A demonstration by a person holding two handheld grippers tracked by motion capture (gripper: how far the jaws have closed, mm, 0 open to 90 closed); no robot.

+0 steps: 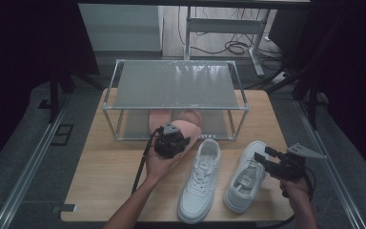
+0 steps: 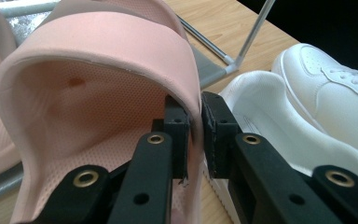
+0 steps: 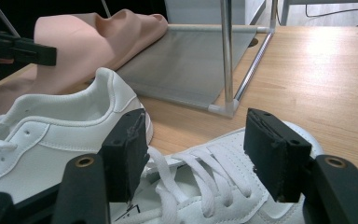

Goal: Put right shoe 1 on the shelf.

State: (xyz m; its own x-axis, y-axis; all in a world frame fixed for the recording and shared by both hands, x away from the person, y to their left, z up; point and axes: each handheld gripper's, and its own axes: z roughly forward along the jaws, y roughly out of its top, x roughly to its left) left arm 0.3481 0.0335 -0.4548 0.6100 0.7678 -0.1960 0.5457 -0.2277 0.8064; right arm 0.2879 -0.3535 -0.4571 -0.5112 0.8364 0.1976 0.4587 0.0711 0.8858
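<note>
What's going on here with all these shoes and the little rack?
A person is working with a gripper in each hand. The left gripper is clamped on the strap of a pink slide sandal at the front of the metal shoe rack, whose lower shelf already holds another pink sandal. The right gripper hangs open over one of two white sneakers on the table.

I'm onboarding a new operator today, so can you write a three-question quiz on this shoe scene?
1. True or false: the left gripper is shut on the pink slipper's strap.
2. How many white sneakers lie on the table?
3. The right gripper is: A) clamped on a lace, B) open above a sneaker, C) holding the rack.

Key: 1 true; 2 two; 3 B.
</note>
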